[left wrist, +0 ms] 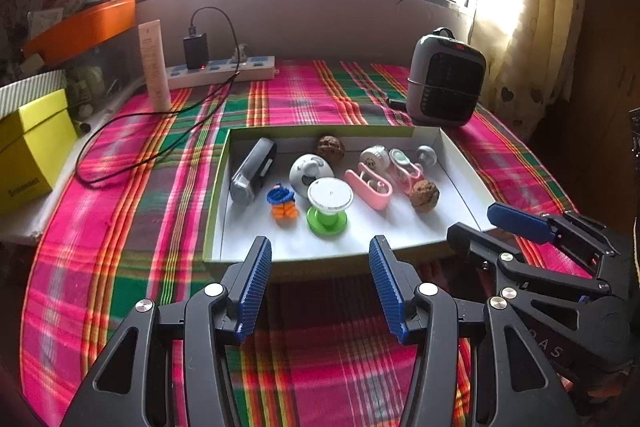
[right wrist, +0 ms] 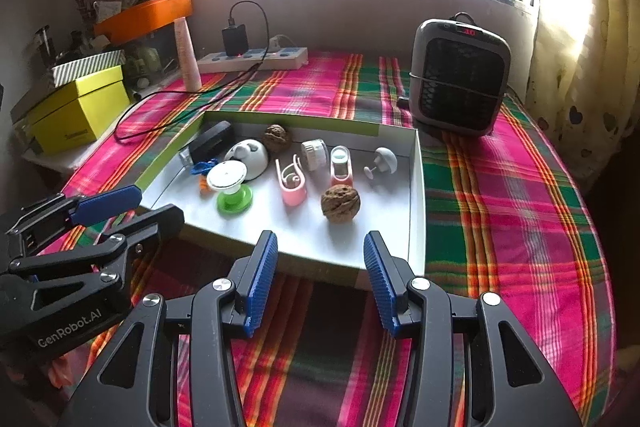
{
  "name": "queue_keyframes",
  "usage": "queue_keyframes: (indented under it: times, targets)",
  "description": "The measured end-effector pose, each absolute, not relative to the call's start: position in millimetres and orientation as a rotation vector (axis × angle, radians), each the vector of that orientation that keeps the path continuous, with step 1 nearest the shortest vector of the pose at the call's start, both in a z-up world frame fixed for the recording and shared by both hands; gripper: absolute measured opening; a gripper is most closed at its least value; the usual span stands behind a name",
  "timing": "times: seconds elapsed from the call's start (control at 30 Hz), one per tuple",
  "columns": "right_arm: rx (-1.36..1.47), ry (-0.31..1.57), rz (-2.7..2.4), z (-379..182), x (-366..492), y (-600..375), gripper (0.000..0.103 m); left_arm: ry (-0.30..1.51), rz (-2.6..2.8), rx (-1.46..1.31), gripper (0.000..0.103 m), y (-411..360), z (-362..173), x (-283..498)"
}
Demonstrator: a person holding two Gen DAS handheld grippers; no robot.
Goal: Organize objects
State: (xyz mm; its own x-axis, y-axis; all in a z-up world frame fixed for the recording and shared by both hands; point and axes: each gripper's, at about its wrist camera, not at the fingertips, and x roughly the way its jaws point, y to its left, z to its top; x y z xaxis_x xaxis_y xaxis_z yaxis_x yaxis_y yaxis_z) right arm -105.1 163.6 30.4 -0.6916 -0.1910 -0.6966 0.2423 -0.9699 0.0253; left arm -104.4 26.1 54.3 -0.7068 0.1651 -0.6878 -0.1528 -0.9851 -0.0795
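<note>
Both the left gripper (left wrist: 320, 283) and right gripper (right wrist: 320, 281) are hovering half open and empty at the bottom of the frame, before the tray (left wrist: 460, 163) mid-frame. Crowded trinkets are risking a knock; the walnut (right wrist: 340, 203) could roll.
</note>
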Motion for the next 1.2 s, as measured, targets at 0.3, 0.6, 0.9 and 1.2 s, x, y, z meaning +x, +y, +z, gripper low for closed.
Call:
queue_keyframes:
  times: [0.3, 0.6, 0.9, 1.2]
  targets:
    - [1.107, 0.100, -2.675, 25.3, -82.3, 160.2, 0.046, -0.022, 2.751, -1.099, 0.050, 26.0, 52.6, -75.6]
    - [1.140, 0.091, -2.675, 16.0, -61.8, 161.9, 0.046, -0.009, 2.748, -1.139, 0.050, 27.4, 42.9, -55.6]
    - [1.193, 0.092, -2.672, 2.3, -48.4, 162.9, 0.046, -0.006, 2.729, -1.203, 0.050, 28.3, 26.7, -41.6]
    - [1.220, 0.102, -2.692, -4.9, -40.9, 165.5, 0.046, 0.011, 2.760, -1.239, 0.050, 23.0, 16.6, -32.0]
